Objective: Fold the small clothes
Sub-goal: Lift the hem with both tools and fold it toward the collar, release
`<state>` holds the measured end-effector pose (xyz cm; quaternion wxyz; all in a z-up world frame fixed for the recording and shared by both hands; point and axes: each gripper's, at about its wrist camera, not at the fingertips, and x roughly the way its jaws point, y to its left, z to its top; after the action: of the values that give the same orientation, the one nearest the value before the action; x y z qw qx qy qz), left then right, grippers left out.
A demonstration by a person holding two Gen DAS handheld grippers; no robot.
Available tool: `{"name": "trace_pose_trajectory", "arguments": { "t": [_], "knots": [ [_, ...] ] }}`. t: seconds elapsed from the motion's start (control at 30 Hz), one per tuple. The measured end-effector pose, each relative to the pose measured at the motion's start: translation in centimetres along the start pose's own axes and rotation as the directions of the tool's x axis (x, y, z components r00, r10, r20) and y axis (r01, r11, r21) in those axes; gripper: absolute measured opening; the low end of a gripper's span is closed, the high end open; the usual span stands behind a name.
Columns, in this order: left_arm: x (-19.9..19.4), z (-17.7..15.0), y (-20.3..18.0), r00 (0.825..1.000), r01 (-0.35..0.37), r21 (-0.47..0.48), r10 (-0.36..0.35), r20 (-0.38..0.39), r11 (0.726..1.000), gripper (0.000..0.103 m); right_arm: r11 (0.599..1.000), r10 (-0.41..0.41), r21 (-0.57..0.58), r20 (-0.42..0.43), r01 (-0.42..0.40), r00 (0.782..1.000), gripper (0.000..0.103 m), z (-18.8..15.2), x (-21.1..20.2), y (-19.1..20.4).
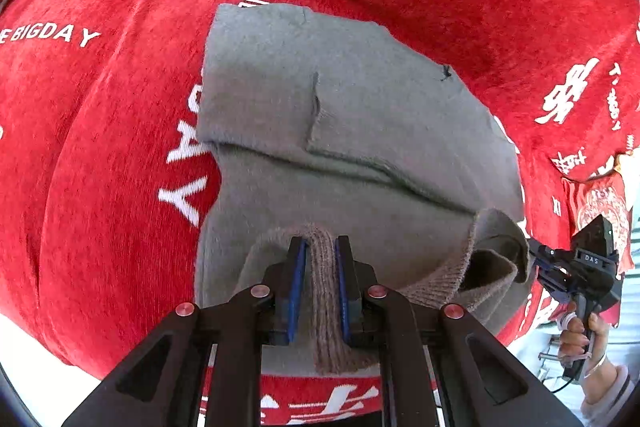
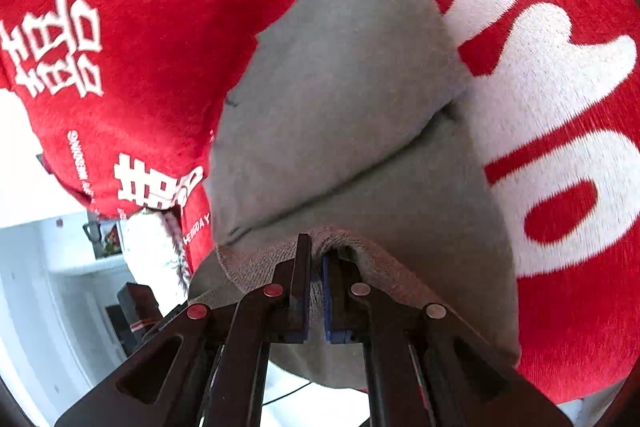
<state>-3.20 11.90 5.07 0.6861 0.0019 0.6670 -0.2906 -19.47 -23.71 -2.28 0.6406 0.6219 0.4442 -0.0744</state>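
A grey knit garment [image 1: 340,115] lies partly folded on a red cloth with white lettering [image 1: 100,147]. My left gripper [image 1: 320,247] is shut on the garment's ribbed hem [image 1: 324,299], which bunches between the blue pads and is lifted off the cloth. Further along the same hem, my right gripper [image 1: 534,259] shows at the right edge of the left wrist view, held by a person's hand [image 1: 580,331]. The right wrist view shows that gripper [image 2: 316,251] shut on the ribbed hem [image 2: 260,267], with the grey garment [image 2: 340,87] hanging ahead of it.
The red cloth [image 2: 140,7] covers the whole work surface and drapes over its edge. Beyond the edge in the right wrist view are a white floor and wall [image 2: 52,247] and a dark object [image 2: 132,307] low down. A red patterned item [image 1: 600,203] lies at the far right.
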Motion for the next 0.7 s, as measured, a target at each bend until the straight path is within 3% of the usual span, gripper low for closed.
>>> {"name": "trace_pose_trajectory", "arguments": {
  "t": [0.13, 0.17, 0.2, 0.23, 0.27, 0.3, 0.37, 0.4, 0.43, 0.53, 0.7],
  "knots": [
    [0.4, 1.2, 0.1, 0.999, -0.051, -0.035, 0.051, -0.002, 0.998, 0.016, 0.997, 0.03, 0.066, 0.023, -0.032, 0.999, 0.009, 1.1, -0.3, -1.1],
    [0.1, 1.2, 0.3, 0.997, -0.072, -0.041, 0.072, 0.004, 0.997, 0.036, 0.995, 0.041, 0.092, 0.042, -0.045, 0.998, 0.009, 1.4, -0.7, -1.5],
    [-0.3, 1.3, 0.5, 0.995, -0.098, -0.049, 0.099, 0.016, 0.994, 0.069, 0.992, 0.053, 0.109, 0.058, -0.059, 0.997, 0.01, 1.7, -1.0, -1.7],
    [-0.9, 1.6, 0.7, 0.989, -0.137, -0.063, 0.14, 0.05, 0.989, 0.081, 0.989, 0.063, 0.128, 0.076, -0.072, 0.995, 0.011, 2.3, -1.4, -1.7],
    [-1.5, 1.8, 0.7, 0.983, -0.16, -0.066, 0.165, 0.077, 0.985, 0.087, 0.99, 0.055, 0.128, 0.079, -0.065, 0.995, 0.012, 2.5, -1.7, -1.8],
    [-1.6, 2.0, 0.6, 0.981, -0.169, -0.063, 0.173, 0.082, 0.984, 0.087, 0.993, 0.033, 0.11, 0.076, -0.041, 0.997, 0.017, 3.0, -1.9, -1.4],
    [-1.8, 2.5, 0.5, 0.979, -0.185, -0.056, 0.189, 0.074, 0.981, 0.087, 0.997, -0.075, 0.0, 0.047, 0.075, 0.996, 0.04, 3.6, -2.0, 0.4],
    [-1.7, 2.6, 0.2, 0.977, -0.196, -0.044, 0.199, 0.071, 0.98, 0.087, 0.989, -0.132, -0.059, 0.038, 0.134, 0.991, 0.058, 3.6, -1.8, 1.2],
    [-1.6, 2.7, -0.2, 0.975, -0.213, -0.016, 0.214, 0.064, 0.977, 0.087, 0.971, -0.195, -0.132, 0.036, 0.198, 0.98, 0.062, 3.4, -1.5, 2.3],
    [-0.9, 2.3, -1.7, 0.968, -0.251, 0.073, 0.249, 0.039, 0.965, 0.087, 0.873, -0.354, -0.334, 0.065, 0.355, 0.933, 0.062, 2.2, -0.6, 5.0],
    [1.2, 1.9, -3.8, 0.963, -0.262, 0.176, 0.269, -0.017, 0.949, 0.087, 0.6, -0.5, -0.637, 0.174, 0.484, 0.849, 0.062, -1.5, 3.5, 10.0]
  ]
}}
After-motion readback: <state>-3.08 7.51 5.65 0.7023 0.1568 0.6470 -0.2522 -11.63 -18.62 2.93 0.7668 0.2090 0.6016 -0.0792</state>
